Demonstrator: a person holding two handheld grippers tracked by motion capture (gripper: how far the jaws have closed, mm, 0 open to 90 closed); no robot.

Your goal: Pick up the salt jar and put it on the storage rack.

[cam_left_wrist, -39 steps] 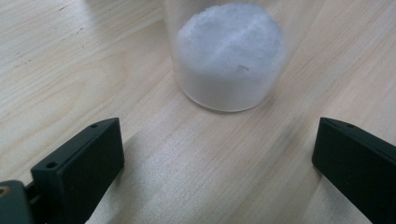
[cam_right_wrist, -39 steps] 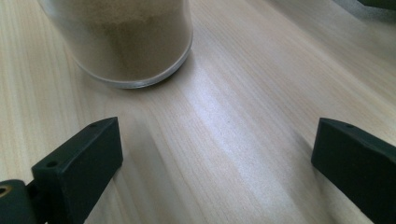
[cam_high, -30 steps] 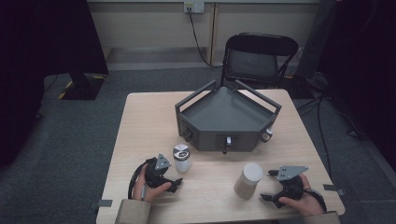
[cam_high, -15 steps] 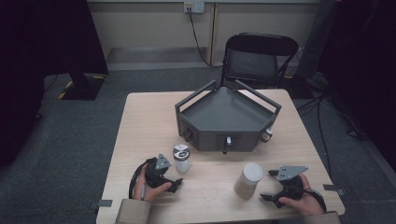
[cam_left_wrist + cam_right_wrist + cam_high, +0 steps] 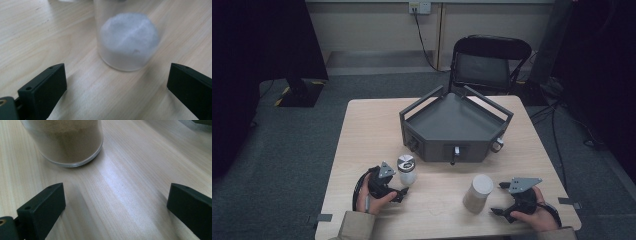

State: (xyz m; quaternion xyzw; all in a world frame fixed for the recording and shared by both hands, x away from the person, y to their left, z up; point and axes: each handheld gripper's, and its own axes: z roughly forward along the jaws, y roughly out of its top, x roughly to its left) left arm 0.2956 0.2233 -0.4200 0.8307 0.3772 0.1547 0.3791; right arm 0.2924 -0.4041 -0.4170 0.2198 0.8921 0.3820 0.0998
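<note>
Nearest the person, the left gripper (image 5: 402, 192) and right gripper (image 5: 498, 211) rest on the tabletop (image 5: 362, 145) with fingers wide and holding nothing, each just short of its jar: white-powder jar (image 5: 127, 41) at 12 o'clock, brown-powder jar (image 5: 66, 141) at 11 o'clock, so no grasp is made yet.

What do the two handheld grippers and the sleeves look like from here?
Both are black. The left gripper and right gripper each carry a grey three-cornered plate on top and have blocky black jaws with small holes. A black cable loops from the left one. The sleeves are tan.
</note>
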